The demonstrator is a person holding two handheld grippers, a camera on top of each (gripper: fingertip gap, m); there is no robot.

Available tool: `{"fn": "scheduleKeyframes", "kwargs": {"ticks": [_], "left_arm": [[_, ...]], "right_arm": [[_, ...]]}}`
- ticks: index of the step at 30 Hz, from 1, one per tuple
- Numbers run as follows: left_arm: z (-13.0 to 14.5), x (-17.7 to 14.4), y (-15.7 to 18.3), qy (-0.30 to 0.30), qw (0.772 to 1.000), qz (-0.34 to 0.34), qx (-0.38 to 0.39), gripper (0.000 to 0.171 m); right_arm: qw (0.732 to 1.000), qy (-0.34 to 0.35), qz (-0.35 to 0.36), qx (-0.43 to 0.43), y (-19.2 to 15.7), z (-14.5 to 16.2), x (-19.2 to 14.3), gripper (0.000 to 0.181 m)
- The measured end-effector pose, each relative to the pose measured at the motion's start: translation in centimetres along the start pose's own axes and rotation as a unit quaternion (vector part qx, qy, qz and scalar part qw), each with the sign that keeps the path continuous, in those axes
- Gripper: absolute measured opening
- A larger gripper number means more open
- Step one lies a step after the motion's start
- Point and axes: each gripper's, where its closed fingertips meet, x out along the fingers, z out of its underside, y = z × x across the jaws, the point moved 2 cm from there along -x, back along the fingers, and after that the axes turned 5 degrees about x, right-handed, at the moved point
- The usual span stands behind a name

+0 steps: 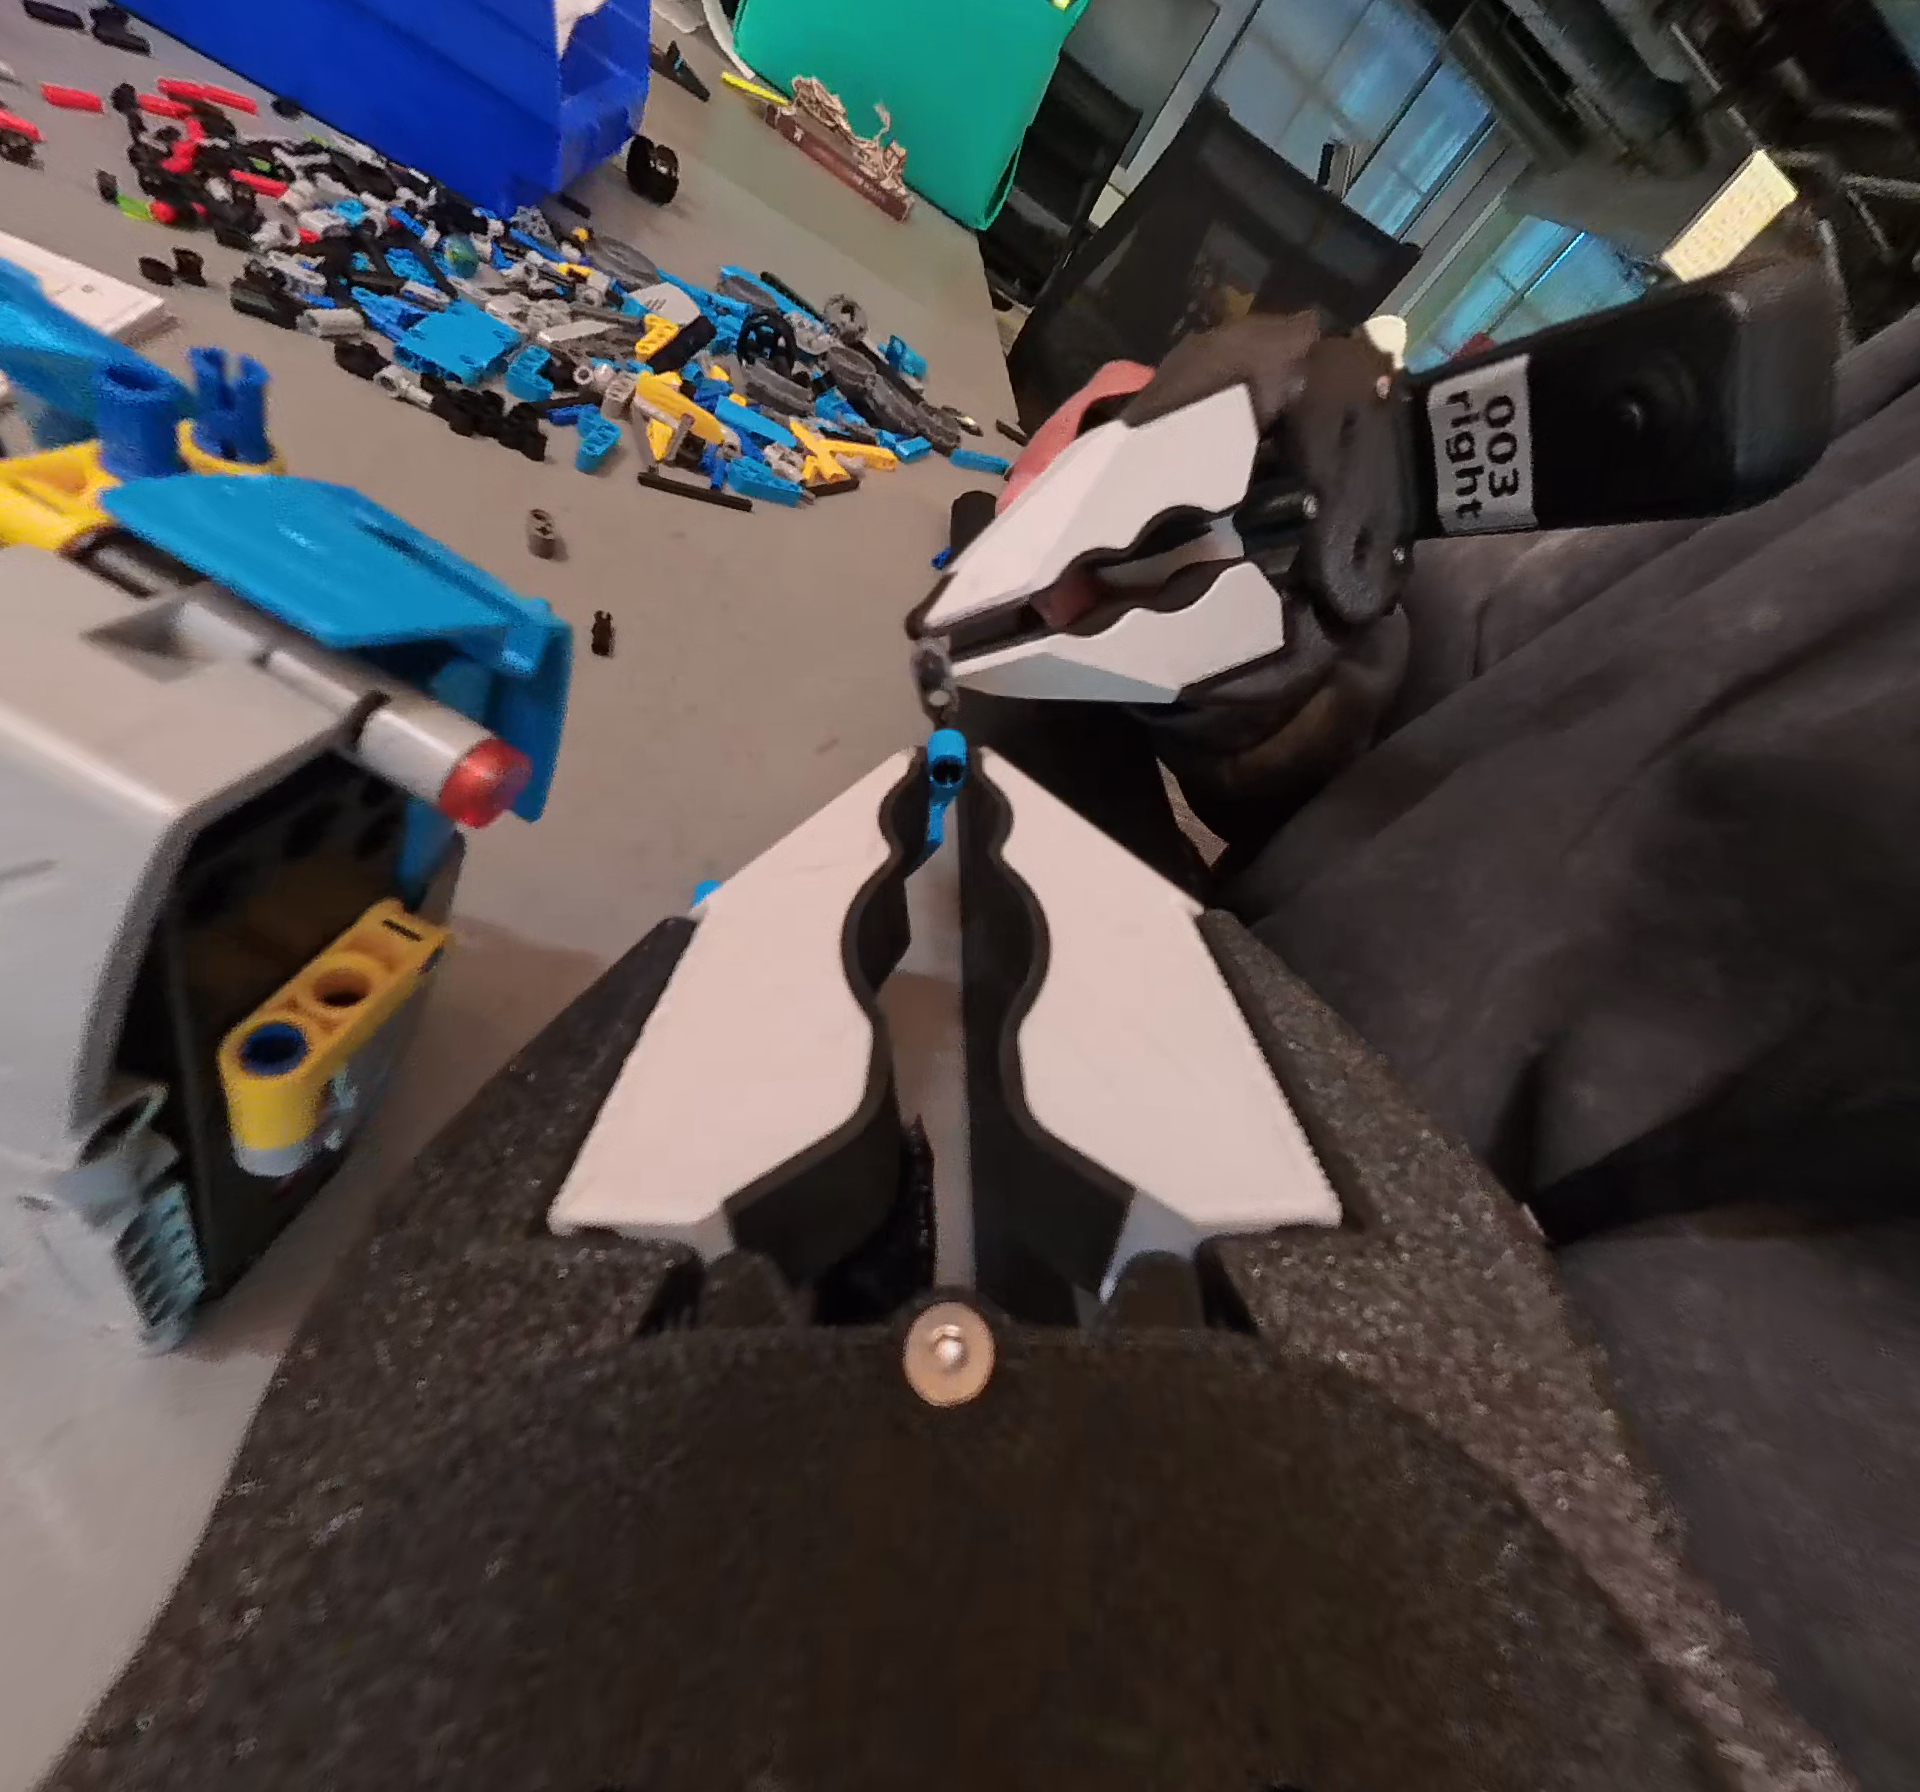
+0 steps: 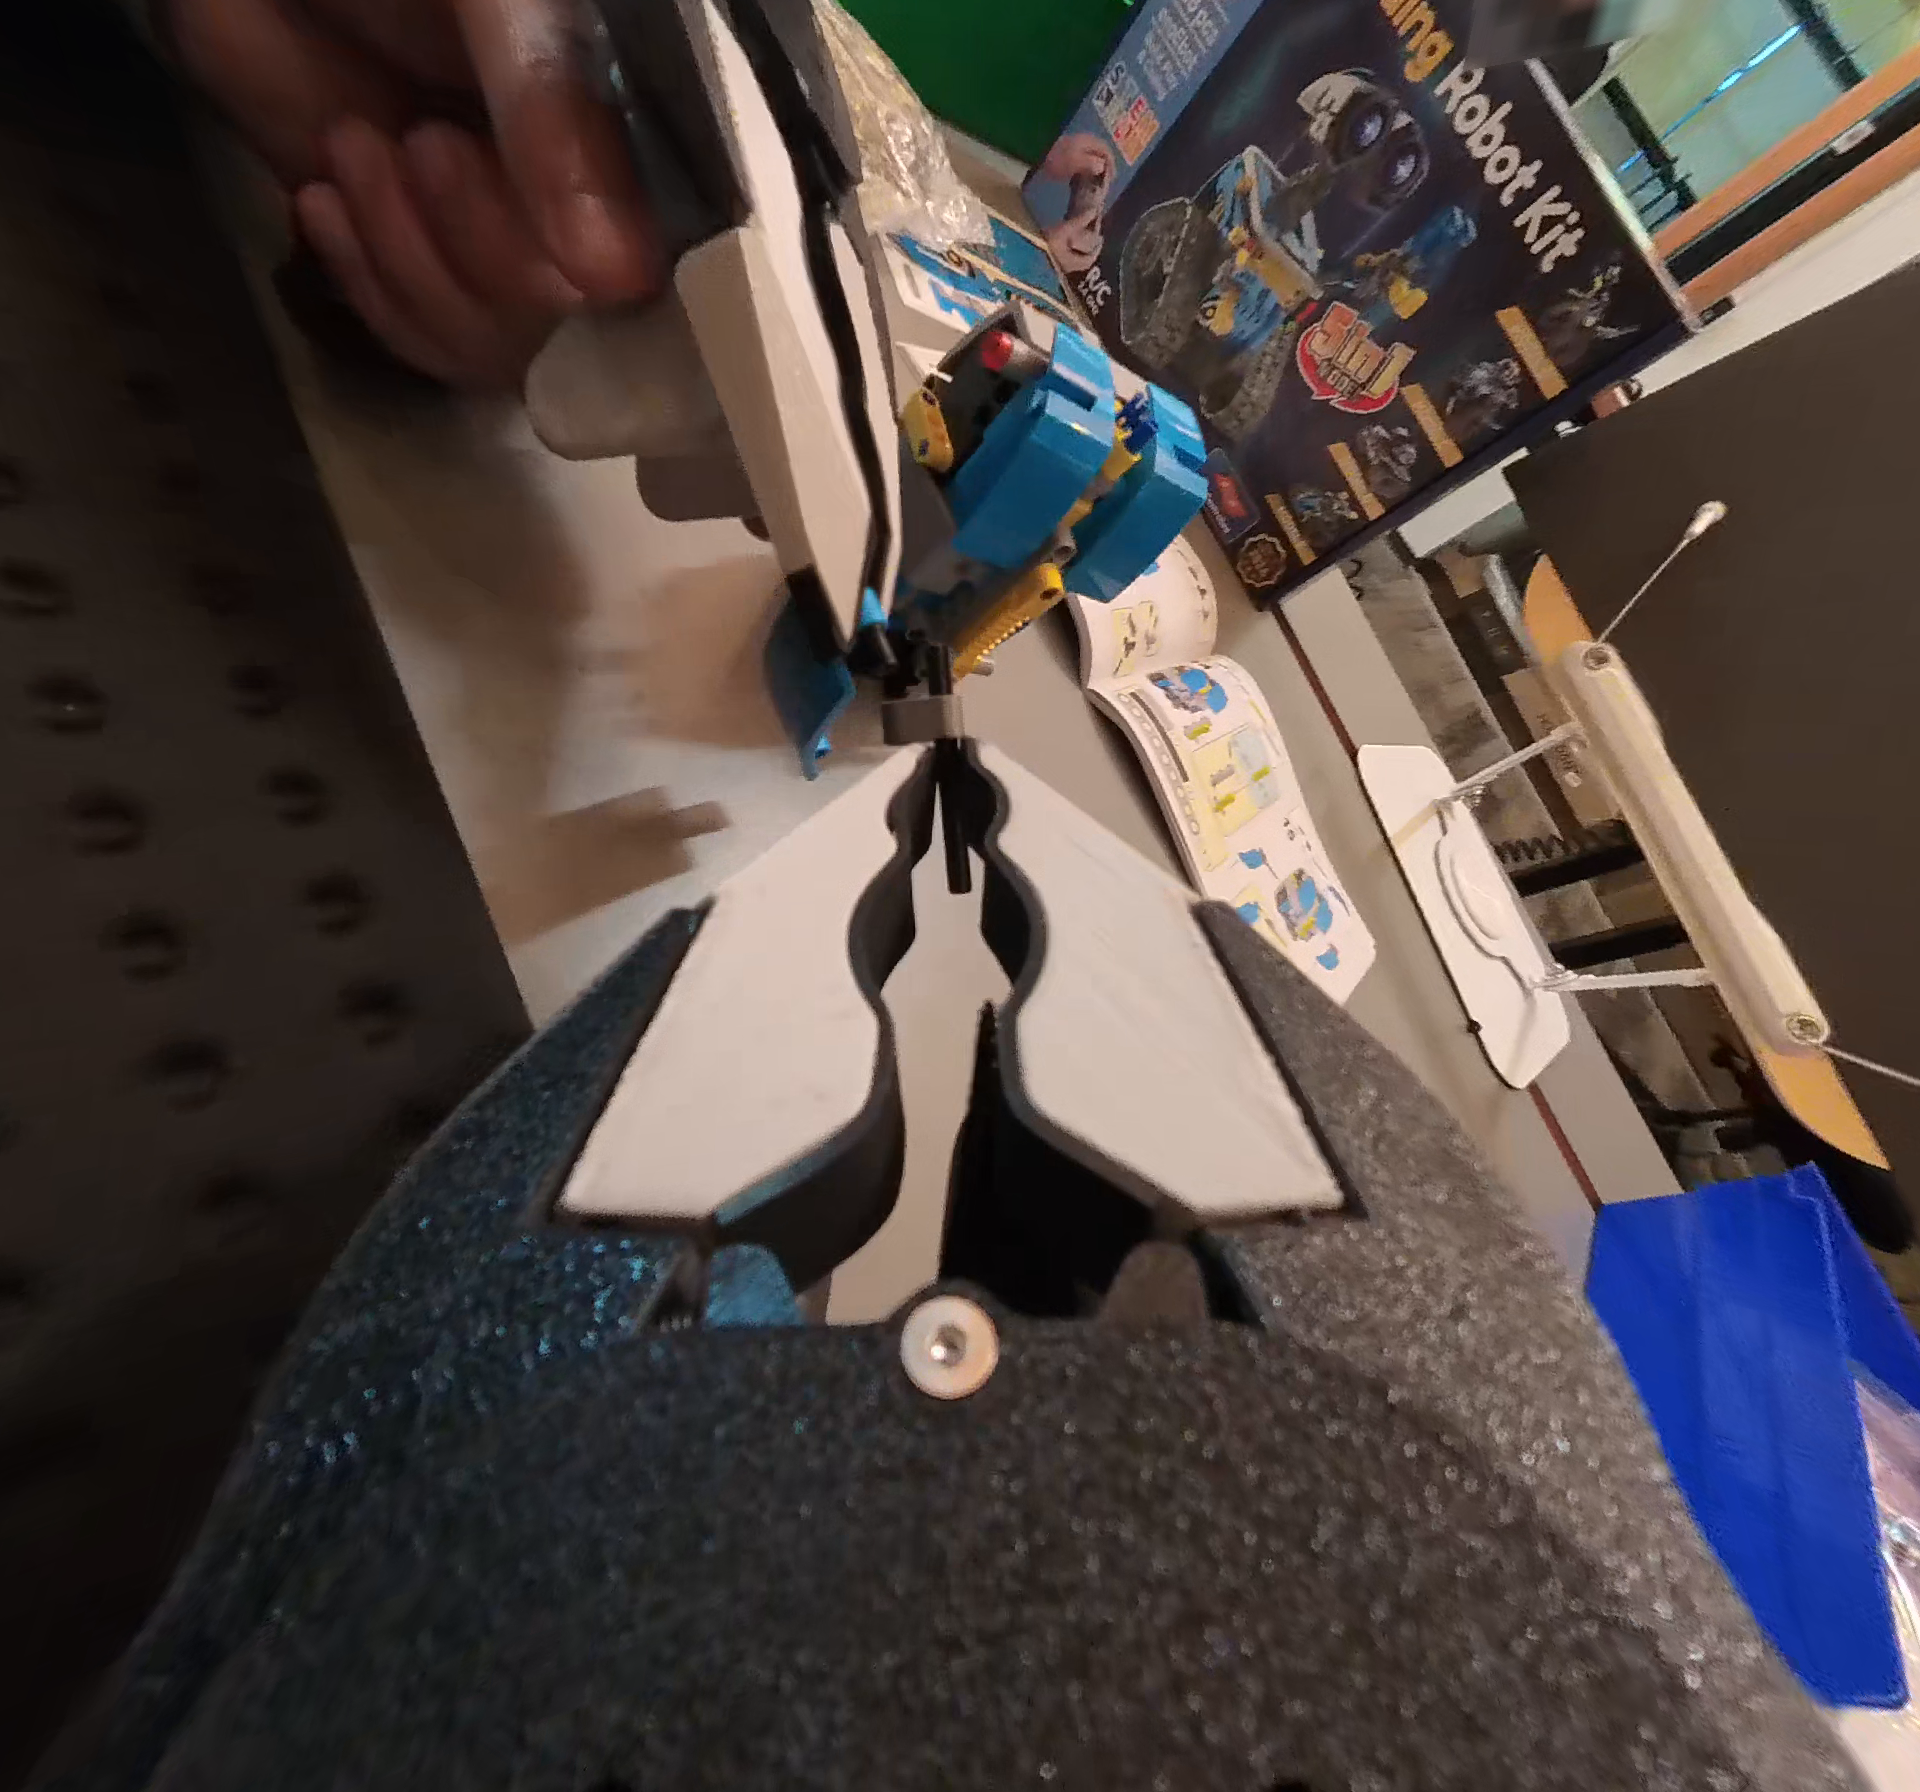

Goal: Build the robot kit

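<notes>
Both jaws pinch parts: blue pin [image 1: 943, 792], black axle [image 2: 953, 833].

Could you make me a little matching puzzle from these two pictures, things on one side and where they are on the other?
Things:
1. small blue pin
2. thin black axle
3. blue bin
4. instruction booklet

Places:
A. lying open on the table
B. pinched at the left gripper tips
C. behind the heap of loose pieces
D. pinched at the right gripper tips

Pairs: 1-B, 2-D, 3-C, 4-A
</notes>
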Motion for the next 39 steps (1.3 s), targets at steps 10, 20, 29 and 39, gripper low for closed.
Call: {"fn": "scheduleKeyframes", "kwargs": {"ticks": [10,20,29,39], "left_arm": [[0.3,0.1,0.0,-0.010,1.000,0.006,-0.012,0.005],[0.5,0.0,-0.4,-0.014,1.000,0.000,-0.026,0.005],[2.7,0.4,-0.7,-0.095,0.993,-0.041,0.049,0.006],[3.1,0.8,0.2,-0.112,0.986,-0.041,0.114,0.006]], "right_arm": [[0.999,-0.004,0.005,-0.037,-0.6,-0.4,0.3,0.004],[0.991,-0.003,0.037,-0.126,-2.1,-2.0,0.7,0.000],[0.964,-0.063,-0.148,0.211,2.6,5.2,-1.9,0.013],[0.928,-0.181,-0.198,0.259,2.7,9.4,2.0,0.034]]}}
